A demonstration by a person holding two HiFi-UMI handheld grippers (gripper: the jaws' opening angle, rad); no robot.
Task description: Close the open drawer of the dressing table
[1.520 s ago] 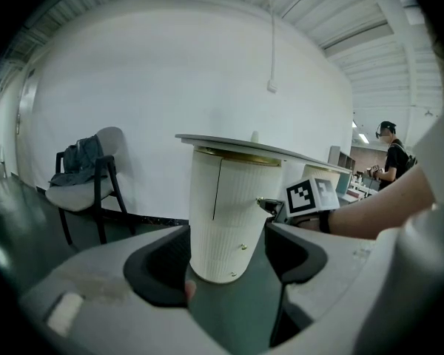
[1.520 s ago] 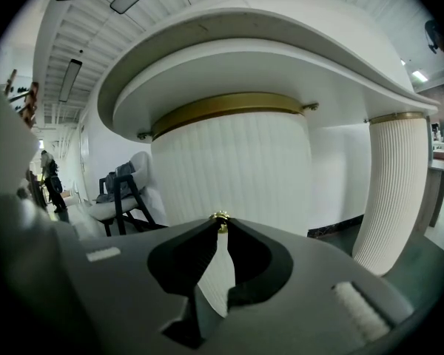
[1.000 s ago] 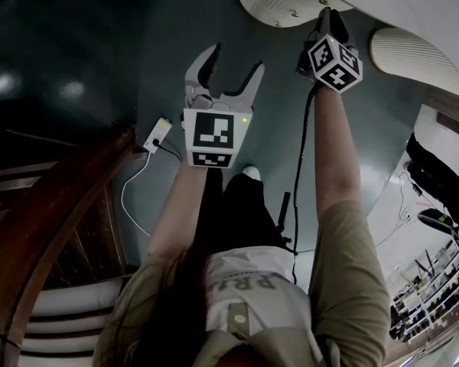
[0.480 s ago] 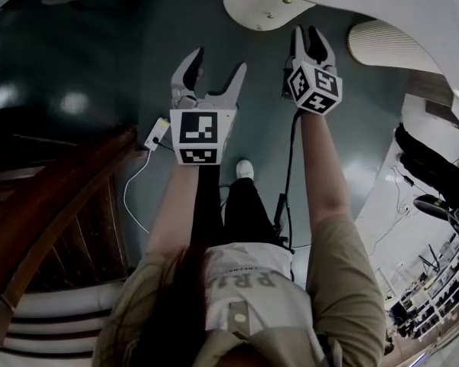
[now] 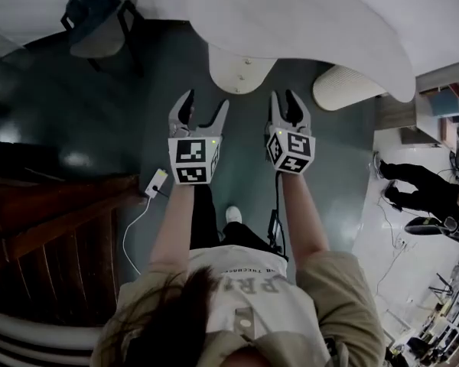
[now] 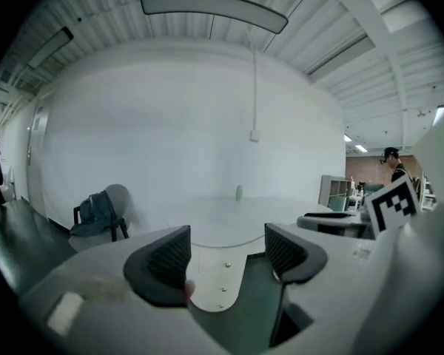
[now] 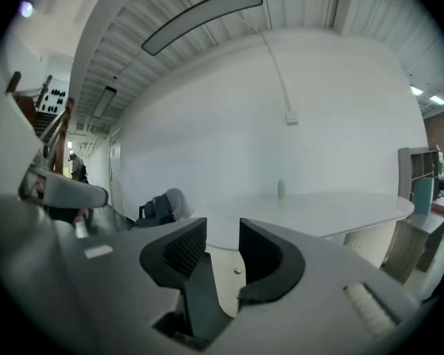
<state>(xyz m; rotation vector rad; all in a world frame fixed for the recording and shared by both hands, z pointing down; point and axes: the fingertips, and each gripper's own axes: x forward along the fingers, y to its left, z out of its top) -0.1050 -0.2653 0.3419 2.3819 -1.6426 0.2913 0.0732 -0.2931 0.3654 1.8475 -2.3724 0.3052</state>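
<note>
The white dressing table (image 5: 306, 21) fills the top of the head view. Its rounded drawer (image 5: 241, 69), with small knobs, sticks out from under the top. My left gripper (image 5: 204, 102) is held up in front of the drawer's left side, jaws wide open and empty. Just right of the drawer is my right gripper (image 5: 287, 96), whose jaws have just been opening; the gap is narrow and nothing is in it. Neither gripper touches the drawer. The drawer (image 6: 223, 276) shows between the left gripper (image 6: 226, 246) jaws, and the drawer (image 7: 228, 276) also lies beyond the right gripper (image 7: 222, 242).
A small bottle (image 6: 239, 191) stands on the tabletop. A chair with a backpack (image 5: 99, 21) sits at the far left. A wooden stair rail (image 5: 53, 220) is at my left, a power strip (image 5: 156, 182) on the floor, a ribbed white unit (image 5: 344, 89) and a person (image 5: 421, 186) at right.
Both grippers have risen and now sit side by side before the drawer. The right gripper came away from the drawer's right side and its jaws parted slightly. The tabletop has come into view.
</note>
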